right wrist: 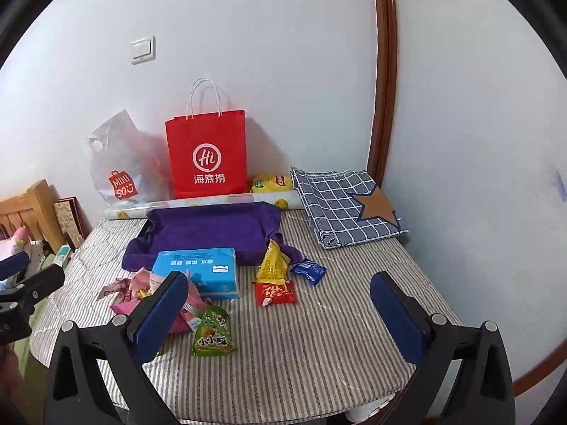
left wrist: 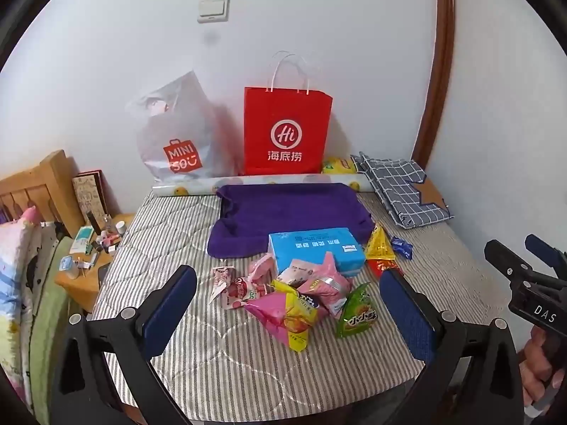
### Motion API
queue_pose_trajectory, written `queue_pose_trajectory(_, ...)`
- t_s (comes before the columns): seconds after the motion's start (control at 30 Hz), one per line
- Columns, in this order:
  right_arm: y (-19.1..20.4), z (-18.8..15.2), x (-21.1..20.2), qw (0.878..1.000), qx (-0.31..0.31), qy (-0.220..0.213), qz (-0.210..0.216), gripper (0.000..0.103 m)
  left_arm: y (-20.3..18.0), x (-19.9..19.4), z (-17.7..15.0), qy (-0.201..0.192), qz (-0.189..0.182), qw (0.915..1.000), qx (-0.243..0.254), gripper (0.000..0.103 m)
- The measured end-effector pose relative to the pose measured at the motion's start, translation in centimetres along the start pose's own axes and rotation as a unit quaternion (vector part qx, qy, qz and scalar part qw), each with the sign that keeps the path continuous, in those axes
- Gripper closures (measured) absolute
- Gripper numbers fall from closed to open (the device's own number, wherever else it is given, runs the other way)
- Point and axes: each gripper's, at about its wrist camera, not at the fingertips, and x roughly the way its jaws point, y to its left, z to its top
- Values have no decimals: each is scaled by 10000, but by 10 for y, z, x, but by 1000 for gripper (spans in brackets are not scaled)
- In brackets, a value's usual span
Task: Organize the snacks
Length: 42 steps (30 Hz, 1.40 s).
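Note:
Several snack packets lie in a loose pile on the striped cover [left wrist: 219, 364]: pink ones [left wrist: 320, 285], a pink-and-yellow one [left wrist: 287, 313], a green one [left wrist: 356, 313] [right wrist: 212, 334], a yellow pyramid packet [right wrist: 273, 265], a red packet [right wrist: 274, 294] and a small blue one [right wrist: 309, 271]. A blue tissue pack [left wrist: 317, 249] [right wrist: 198, 269] lies just behind them. My left gripper [left wrist: 287, 301] hovers open in front of the pile with nothing between its fingers. My right gripper [right wrist: 280, 304] is open and empty too, held to the right of the pile.
A purple cloth [left wrist: 290, 212] lies behind the tissue pack. A red paper bag [left wrist: 287, 131] and a translucent plastic bag [left wrist: 177, 134] stand against the wall. A checked fabric [right wrist: 340, 205] lies back right. A cluttered wooden nightstand [left wrist: 88, 258] stands at the left.

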Motion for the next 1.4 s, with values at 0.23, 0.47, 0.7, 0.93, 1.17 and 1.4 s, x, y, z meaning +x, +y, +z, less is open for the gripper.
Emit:
queue_pose_trajectory(0.23,1,2,2,10000,-7,11,23,0,1,-1,0,-2,-35,10000,-2,1)
queue_pose_trajectory(0.47,6,4,4,9999,-69,83,76,0,1,-4,1,22,-10,10000,1,1)
queue_pose_trajectory(0.7,14,6,-3,9997,-197,-29,158,0,-6,-7,3,-27,-78,9999,145,1)
queue_pose_trajectory(0.93,20,8,-11,9994,-248,-115,209,0,-11,-9,2,-71,-189,9997,145,1)
queue_pose_trajectory(1.17,22,5,-13,9993,-244,-123,257,0,-7,-9,1,-65,-208,9998,38,1)
queue_pose_trajectory(1.4,22,4,-12,9993,-212,-101,285,0,0,-7,-1,12,-237,9997,-102,6)
